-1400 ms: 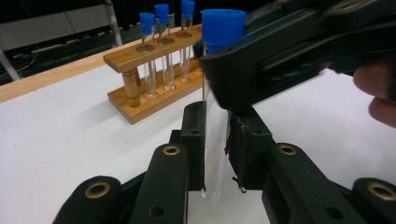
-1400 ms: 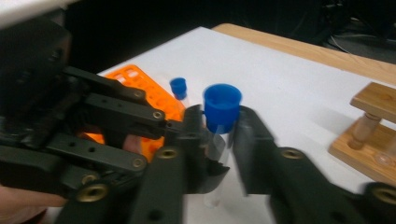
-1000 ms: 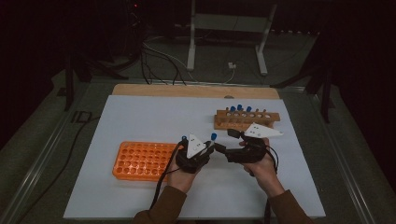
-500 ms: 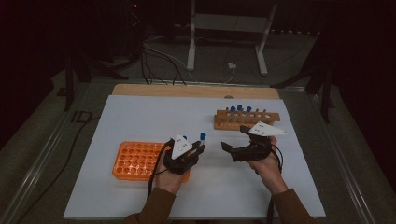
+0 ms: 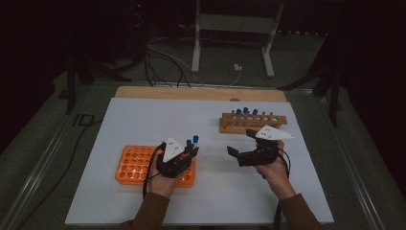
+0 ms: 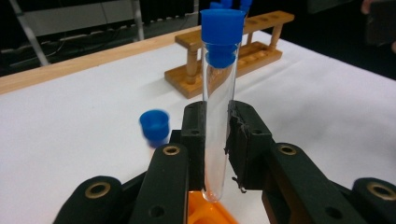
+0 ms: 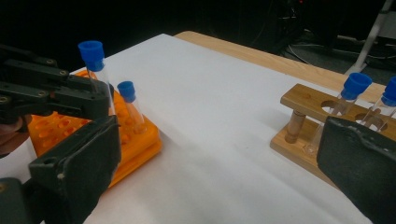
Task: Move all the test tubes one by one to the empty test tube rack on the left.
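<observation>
- The left claw (image 6: 217,140) clenched a capped tube (image 6: 218,93) upright, just above the orange rack (image 5: 139,165).
- The right claw (image 7: 215,172) was released, jaws just opened, nothing between, well apart from that rack.

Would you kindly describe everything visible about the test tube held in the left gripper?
The tube is a clear, glass-like cylinder with a rounded bottom and a blue cap plugged into its top. It looks empty. It stands nearly upright, clamped at its lower half between the black jaws of the left gripper, its bottom just above the orange rack. A second capped tube already stands in that rack beside it.
</observation>
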`<state>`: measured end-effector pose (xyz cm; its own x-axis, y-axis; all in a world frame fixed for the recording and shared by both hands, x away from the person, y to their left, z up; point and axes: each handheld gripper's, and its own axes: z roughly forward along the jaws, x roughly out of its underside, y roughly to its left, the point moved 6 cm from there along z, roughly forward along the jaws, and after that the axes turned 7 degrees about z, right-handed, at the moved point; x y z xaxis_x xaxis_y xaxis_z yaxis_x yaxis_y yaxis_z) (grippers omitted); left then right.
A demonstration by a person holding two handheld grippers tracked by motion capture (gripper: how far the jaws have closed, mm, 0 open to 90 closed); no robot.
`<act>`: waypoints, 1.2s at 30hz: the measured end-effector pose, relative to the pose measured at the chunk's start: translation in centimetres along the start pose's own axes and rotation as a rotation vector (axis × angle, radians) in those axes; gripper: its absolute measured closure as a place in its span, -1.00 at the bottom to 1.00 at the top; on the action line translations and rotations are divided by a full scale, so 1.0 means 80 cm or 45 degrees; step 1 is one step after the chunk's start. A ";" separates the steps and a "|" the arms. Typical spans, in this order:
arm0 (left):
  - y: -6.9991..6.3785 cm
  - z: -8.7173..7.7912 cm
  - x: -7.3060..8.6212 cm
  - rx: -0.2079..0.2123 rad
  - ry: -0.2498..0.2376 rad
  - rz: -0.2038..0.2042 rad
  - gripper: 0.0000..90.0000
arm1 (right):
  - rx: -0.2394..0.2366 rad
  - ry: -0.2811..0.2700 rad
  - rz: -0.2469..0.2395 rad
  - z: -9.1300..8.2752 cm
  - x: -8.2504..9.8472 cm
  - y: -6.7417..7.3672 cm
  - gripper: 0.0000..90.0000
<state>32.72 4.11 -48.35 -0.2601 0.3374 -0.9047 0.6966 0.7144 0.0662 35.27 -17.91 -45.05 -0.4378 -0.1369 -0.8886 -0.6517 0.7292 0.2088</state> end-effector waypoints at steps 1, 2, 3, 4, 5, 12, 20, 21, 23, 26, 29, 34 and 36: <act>0.001 0.000 0.002 -0.006 0.003 -0.004 0.71 | -0.001 0.000 -0.002 0.000 0.000 0.000 -0.99; 0.003 0.000 0.004 -0.008 0.009 -0.003 0.71 | -0.004 0.001 -0.002 0.000 0.000 0.000 -0.99; 0.004 0.001 0.005 -0.009 0.012 -0.010 0.71 | -0.008 0.003 -0.003 0.000 0.000 0.001 -0.99; 0.005 0.001 0.006 -0.010 0.015 -0.013 0.71 | -0.011 0.004 -0.005 0.000 0.001 0.001 -0.99; 0.006 0.001 0.008 -0.013 0.019 -0.017 0.71 | -0.013 0.005 -0.007 0.000 0.001 0.002 -0.98; 0.014 0.001 0.013 -0.036 0.026 -0.042 0.71 | -0.020 0.009 -0.014 0.001 0.002 0.003 -0.98; 0.017 0.004 0.027 -0.042 0.102 -0.052 0.71 | -0.026 0.012 -0.016 0.001 0.002 0.004 -0.98; 0.016 0.005 0.029 -0.042 0.116 -0.057 0.71 | -0.026 0.013 -0.014 0.001 0.003 0.003 -0.98; 0.015 0.008 0.034 -0.050 0.169 -0.039 0.72 | -0.028 0.015 -0.016 0.001 0.003 0.003 -0.98; 0.012 0.011 0.037 -0.060 0.220 -0.007 0.72 | -0.028 0.017 -0.016 0.002 0.003 0.004 -0.95; 0.012 0.013 0.038 -0.054 0.238 -0.022 0.73 | -0.031 0.019 -0.020 0.002 0.004 0.004 -0.95; 0.009 0.016 0.042 -0.063 0.303 0.009 0.73 | -0.029 0.019 -0.018 0.002 0.004 0.004 -0.95; 0.007 0.018 0.044 -0.067 0.324 0.024 0.73 | -0.028 0.020 -0.019 0.002 0.004 0.003 -0.95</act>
<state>33.15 4.87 -52.10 -0.4121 0.4894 -0.7686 0.6686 0.7355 0.1098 35.07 -17.66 -45.39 -0.4377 -0.1582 -0.8851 -0.6714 0.7122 0.2047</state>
